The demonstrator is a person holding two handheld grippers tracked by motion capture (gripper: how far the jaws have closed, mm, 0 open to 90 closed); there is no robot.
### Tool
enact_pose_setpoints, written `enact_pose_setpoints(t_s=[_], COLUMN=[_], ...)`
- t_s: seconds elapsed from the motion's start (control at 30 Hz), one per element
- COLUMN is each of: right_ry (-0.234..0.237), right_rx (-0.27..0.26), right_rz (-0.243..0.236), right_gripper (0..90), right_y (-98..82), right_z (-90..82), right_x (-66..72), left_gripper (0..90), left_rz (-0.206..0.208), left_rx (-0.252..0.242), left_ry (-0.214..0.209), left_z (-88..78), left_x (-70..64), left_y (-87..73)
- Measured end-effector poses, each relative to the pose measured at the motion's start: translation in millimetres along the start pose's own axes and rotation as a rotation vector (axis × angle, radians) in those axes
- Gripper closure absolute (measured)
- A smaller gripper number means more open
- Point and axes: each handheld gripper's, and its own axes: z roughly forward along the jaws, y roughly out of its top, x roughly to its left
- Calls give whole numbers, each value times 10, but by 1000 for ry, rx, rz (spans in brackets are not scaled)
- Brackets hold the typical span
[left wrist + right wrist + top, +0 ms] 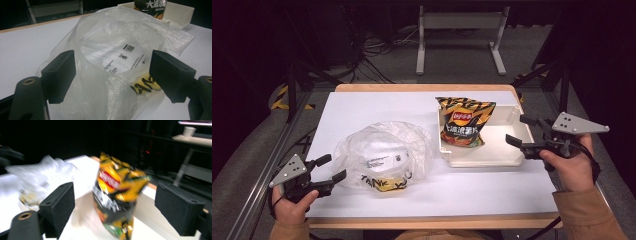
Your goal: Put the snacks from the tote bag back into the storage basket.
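A crumpled clear plastic bag (pixel 384 155) with yellow-and-black lettering lies on the white tabletop, left of centre. My left gripper (pixel 332 167) is open right at the bag's left edge; in the left gripper view the bag (pixel 117 62) bulges up between the spread jaws. A yellow and black chip bag (pixel 463 122) rests in a cream tray (pixel 484 157) at the right. My right gripper (pixel 521 130) is open beside the tray's right wall. In the blurred right gripper view the chip bag (pixel 117 195) stands ahead between the jaws.
The white sheet (pixel 362 107) covers a wood-edged table. A metal frame rail (pixel 267 170) runs along the left side. A white stand (pixel 459 35) and cables (pixel 377 50) sit on the floor beyond the far edge.
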Motion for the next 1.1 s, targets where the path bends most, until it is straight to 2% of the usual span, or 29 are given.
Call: enact_pose_setpoints(t_s=[0.07,0.2,0.33,0.53,0.63,0.8,0.97,1.1], right_ry=[-15,-12,-11,-15,-2,6,-5,-25], right_rx=[-2,-22,-13,-34,-58,-49,-22,-10], right_rz=[10,30,42,63,84,76,74,83], right_gripper=[177,175,174,175,175,174,176,176], right_y=[-77,-210,-382,-591,-681,-848,-1016,-1128], right_z=[-21,-65,-96,-125,-149,-121,-63,-19], right_x=[47,94,142,142,143,181,226,228], left_gripper=[224,225,225,225,225,225,215,209], left_rz=[-2,4,15,34,32,32,36,30], left_rx=[-9,-9,-1,-15,-20,-30,-47,-40], left_ry=[0,0,8,8,5,5,7,4], left_z=[-19,-24,-17,-34,-46,-77,-78,-66], left_x=[-5,-19,-27,-31,-28,-22,-11,4], left_y=[2,-4,-7,-19,-34,-67,-96,-113])
